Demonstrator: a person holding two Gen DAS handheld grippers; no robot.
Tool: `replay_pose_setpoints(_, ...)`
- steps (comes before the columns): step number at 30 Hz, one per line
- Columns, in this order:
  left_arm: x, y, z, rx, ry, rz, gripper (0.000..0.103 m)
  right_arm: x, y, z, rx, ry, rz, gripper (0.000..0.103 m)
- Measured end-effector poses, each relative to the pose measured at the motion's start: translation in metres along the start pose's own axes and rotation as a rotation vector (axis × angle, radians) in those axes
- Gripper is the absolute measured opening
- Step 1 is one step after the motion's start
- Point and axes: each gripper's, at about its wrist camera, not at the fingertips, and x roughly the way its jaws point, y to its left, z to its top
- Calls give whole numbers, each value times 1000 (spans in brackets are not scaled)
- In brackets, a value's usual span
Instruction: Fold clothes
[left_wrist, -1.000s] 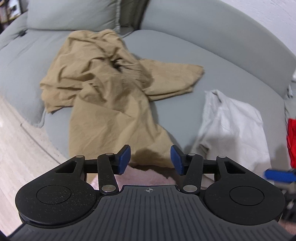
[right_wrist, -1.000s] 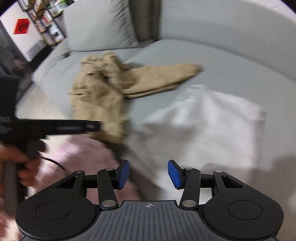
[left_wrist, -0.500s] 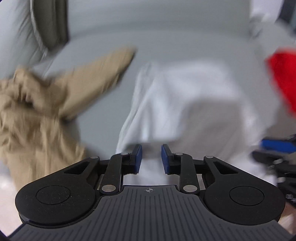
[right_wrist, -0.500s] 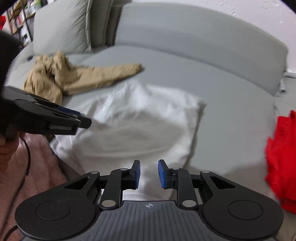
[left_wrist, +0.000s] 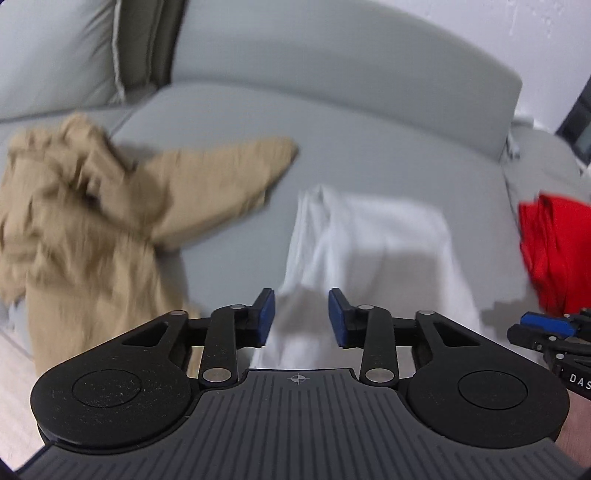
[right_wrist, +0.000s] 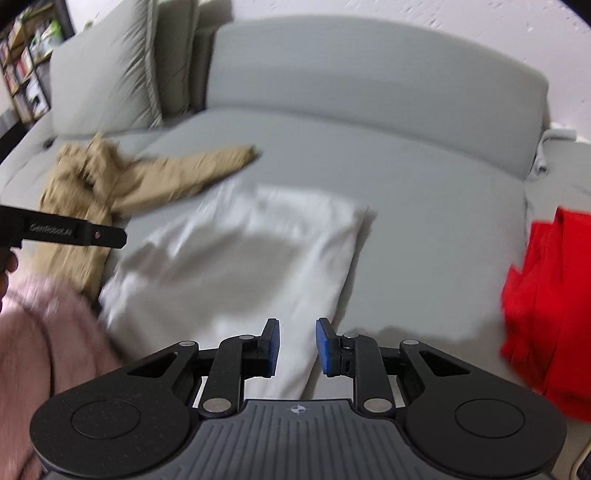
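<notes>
A white folded garment (left_wrist: 373, 251) lies on the grey sofa seat (left_wrist: 369, 162), straight ahead of my left gripper (left_wrist: 301, 317), which is open and empty over its near edge. In the right wrist view the white garment (right_wrist: 251, 258) lies ahead and left of my right gripper (right_wrist: 297, 349), which is open and empty above its near right corner. A crumpled tan garment (left_wrist: 85, 218) lies to the left, seen also in the right wrist view (right_wrist: 122, 181). My left gripper's body (right_wrist: 74, 232) shows at the left in the right wrist view.
A red garment (left_wrist: 550, 251) lies on the seat at the right, seen also in the right wrist view (right_wrist: 546, 302). A pink fluffy fabric (right_wrist: 44, 347) is at the near left. Sofa back cushions (right_wrist: 369, 74) rise behind. Pale floor (left_wrist: 14, 369) shows at lower left.
Both grippers swung right from the tan garment to the white one. Their jaws narrowed half a second ago and have widened again, the left more than the right.
</notes>
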Motion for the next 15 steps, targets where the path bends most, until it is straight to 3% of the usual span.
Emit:
replay_pose_setpoints(6, 64, -6, 53, -19, 43, -48, 38, 45, -36, 34, 130, -24, 10, 23)
replay_pose_setpoints(10, 94, 8, 71, -148, 133, -66, 37, 71, -59, 44, 241, 12, 71, 25)
replay_pose_setpoints(13, 120, 20, 83, -269, 208, -119, 37, 85, -73, 49, 311, 36, 110, 35)
replay_pose_setpoints(15, 135, 23, 91, -305, 245, -99, 37, 90, -78, 50, 325, 37, 117, 35)
